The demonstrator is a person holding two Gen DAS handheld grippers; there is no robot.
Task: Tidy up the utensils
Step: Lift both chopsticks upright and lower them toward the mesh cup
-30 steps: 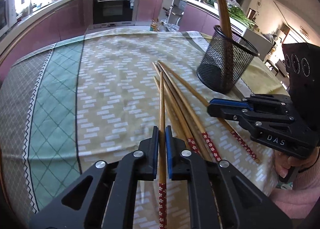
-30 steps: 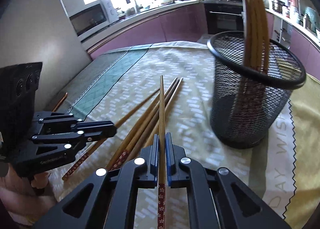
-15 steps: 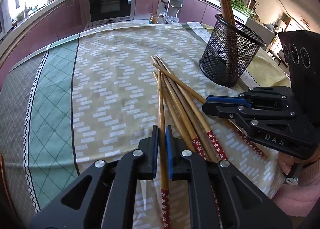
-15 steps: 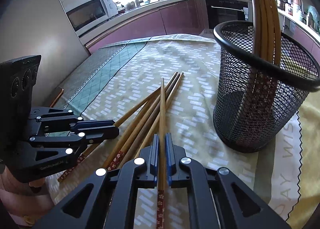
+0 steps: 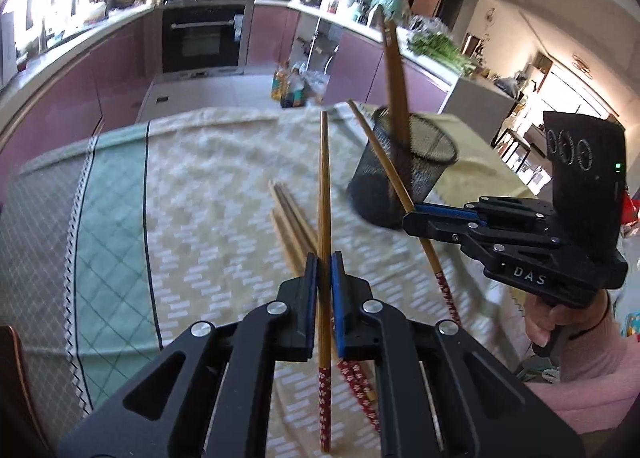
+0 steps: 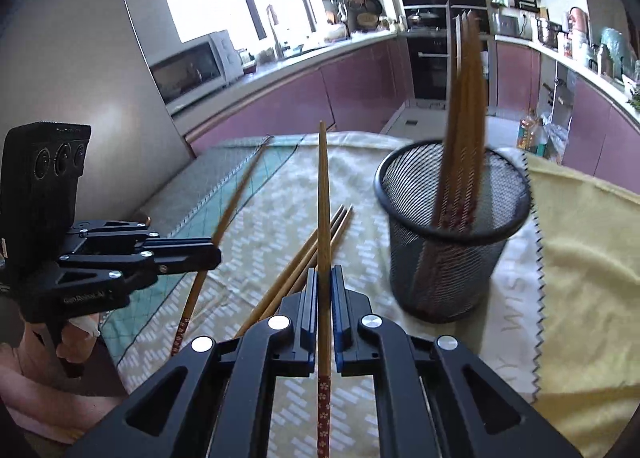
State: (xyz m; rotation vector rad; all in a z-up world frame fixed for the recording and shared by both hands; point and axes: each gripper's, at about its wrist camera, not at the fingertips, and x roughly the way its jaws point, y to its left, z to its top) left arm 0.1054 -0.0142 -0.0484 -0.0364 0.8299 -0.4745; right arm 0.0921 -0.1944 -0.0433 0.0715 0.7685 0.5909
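Tablecloth (image 5: 200,186) in beige, green and grey panels covers the table in front of you, with the kitchen counter (image 6: 304,54) curving behind it. On the cloth, toward your right, stands the black mesh holder (image 6: 452,270), upright, with several chopsticks (image 6: 464,98) leaning in it, their red patterned ends down. A few loose chopsticks (image 5: 290,218) lie together on the cloth, near the holder and between your two tools. Your left gripper (image 5: 325,270) is clamped tight on one chopstick (image 5: 324,186), lifted clear of the cloth, its plain tip pointing away from you and its red end behind the pads. Your right gripper (image 6: 325,278) is likewise closed on a second chopstick (image 6: 323,194), raised off the cloth just left of the holder.
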